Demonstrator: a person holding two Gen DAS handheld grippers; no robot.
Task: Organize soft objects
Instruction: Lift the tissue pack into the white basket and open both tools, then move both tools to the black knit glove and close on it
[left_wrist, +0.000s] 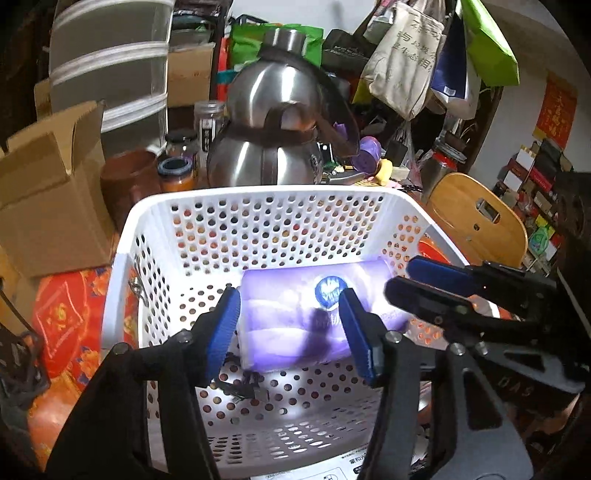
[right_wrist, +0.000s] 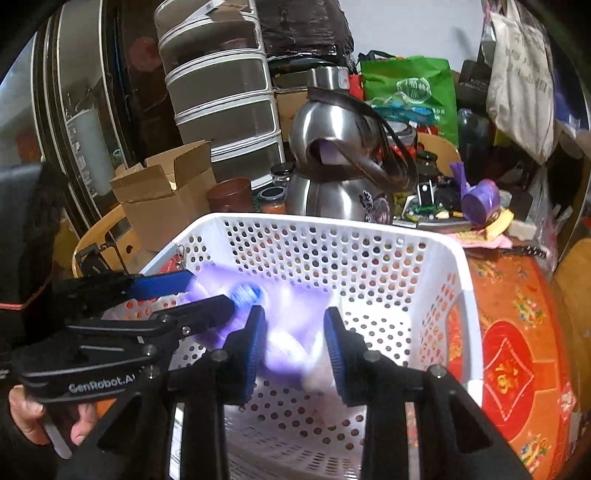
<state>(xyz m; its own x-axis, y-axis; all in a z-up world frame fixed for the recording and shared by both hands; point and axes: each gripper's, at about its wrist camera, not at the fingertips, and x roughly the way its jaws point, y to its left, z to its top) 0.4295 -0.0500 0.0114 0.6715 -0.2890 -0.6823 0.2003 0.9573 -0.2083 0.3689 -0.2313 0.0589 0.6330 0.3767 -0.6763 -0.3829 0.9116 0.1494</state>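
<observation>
A soft purple-white tissue pack (left_wrist: 295, 314) with a blue round logo lies on the floor of the white perforated basket (left_wrist: 258, 195). My left gripper (left_wrist: 288, 325) is open, its blue pads on either side of the pack with gaps showing. My right gripper (right_wrist: 293, 349) is open above the same pack (right_wrist: 284, 343), which looks blurred and overexposed. The right gripper also shows in the left wrist view (left_wrist: 413, 277), reaching in from the right. The left gripper shows in the right wrist view (right_wrist: 210, 295) from the left.
A steel kettle (left_wrist: 273, 122) stands just behind the basket (right_wrist: 461, 258). An open cardboard box (left_wrist: 51, 192), jars (left_wrist: 175, 173) and a drawer tower (left_wrist: 110, 62) stand at the left. A wooden chair back (left_wrist: 476, 218) is at the right. A red patterned cloth (right_wrist: 517, 350) covers the table.
</observation>
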